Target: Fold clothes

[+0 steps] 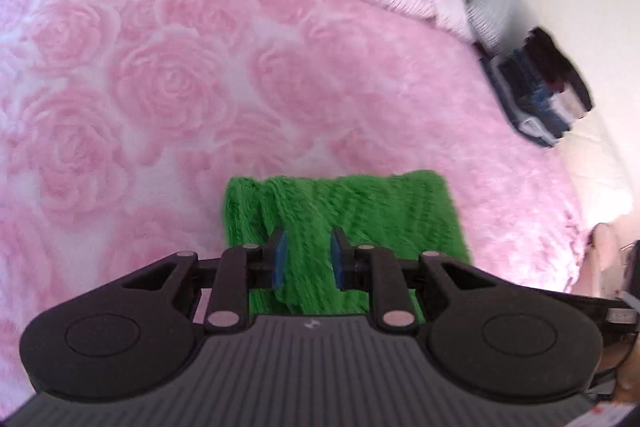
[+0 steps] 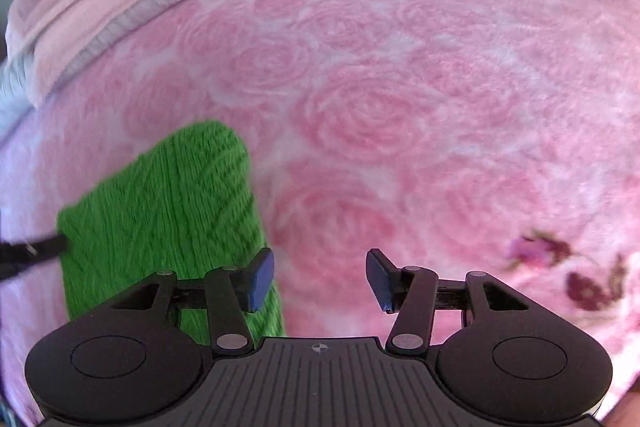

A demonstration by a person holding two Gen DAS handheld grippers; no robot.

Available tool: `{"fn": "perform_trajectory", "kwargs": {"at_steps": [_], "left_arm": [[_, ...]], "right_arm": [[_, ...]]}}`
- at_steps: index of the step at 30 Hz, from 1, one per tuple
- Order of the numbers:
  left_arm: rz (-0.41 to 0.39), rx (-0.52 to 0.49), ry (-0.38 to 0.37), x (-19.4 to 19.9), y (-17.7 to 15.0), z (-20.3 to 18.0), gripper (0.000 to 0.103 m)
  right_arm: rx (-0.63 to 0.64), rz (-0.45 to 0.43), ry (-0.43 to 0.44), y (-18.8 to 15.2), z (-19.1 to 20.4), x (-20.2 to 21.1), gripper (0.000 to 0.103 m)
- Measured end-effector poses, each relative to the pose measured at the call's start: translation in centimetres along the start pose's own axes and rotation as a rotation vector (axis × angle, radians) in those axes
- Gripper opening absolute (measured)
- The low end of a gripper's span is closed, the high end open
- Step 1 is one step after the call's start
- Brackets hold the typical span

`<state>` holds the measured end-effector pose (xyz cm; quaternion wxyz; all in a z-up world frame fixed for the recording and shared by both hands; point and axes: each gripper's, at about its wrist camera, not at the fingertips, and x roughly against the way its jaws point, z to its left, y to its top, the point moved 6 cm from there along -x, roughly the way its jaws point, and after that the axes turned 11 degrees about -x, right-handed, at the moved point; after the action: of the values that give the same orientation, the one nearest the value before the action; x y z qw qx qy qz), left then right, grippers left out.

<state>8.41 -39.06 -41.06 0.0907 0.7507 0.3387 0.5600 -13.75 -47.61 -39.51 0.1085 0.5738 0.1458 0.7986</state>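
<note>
While the left tongs (image 1: pixel 307 257) pinch a fold of the green knit (image 1: pixel 360 211) to carry it, the right tongs (image 2: pixel 320 279) hang wide, empty, above the bed (image 2: pixel 400 107).

Your right hand-held gripper (image 2: pixel 320 279) hangs with jaws apart, empty, just right of the folded, fuzzy green knit garment (image 2: pixel 168 219) on the pink rose-patterned bed blanket (image 2: pixel 400 107); edges look blurred.

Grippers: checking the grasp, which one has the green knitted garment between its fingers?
The left gripper; green knitted garment sits between its fingers. The right gripper is open over pink blanket.
</note>
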Motion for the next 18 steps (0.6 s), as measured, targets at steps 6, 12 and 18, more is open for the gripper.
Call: {"fn": "perform_trajectory", "kwargs": {"at_steps": [6,12,18], "left_arm": [[0.063,0.067,0.014,-2.8,-0.5,1.1,0.023],[0.07,0.138,0.009,-3.1,-0.8,1.9,0.032],[0.015,0.067,-0.01,-2.3,0.5,0.7,0.01]], "right_arm": [[0.05,0.042,0.031,2.8,1.6,-2.2,0.049],[0.16,0.062,-0.004,3.9,3.4,-4.2,0.049],[0.295,0.054,-0.057,3.7,5.7,-4.4,0.041]]}}
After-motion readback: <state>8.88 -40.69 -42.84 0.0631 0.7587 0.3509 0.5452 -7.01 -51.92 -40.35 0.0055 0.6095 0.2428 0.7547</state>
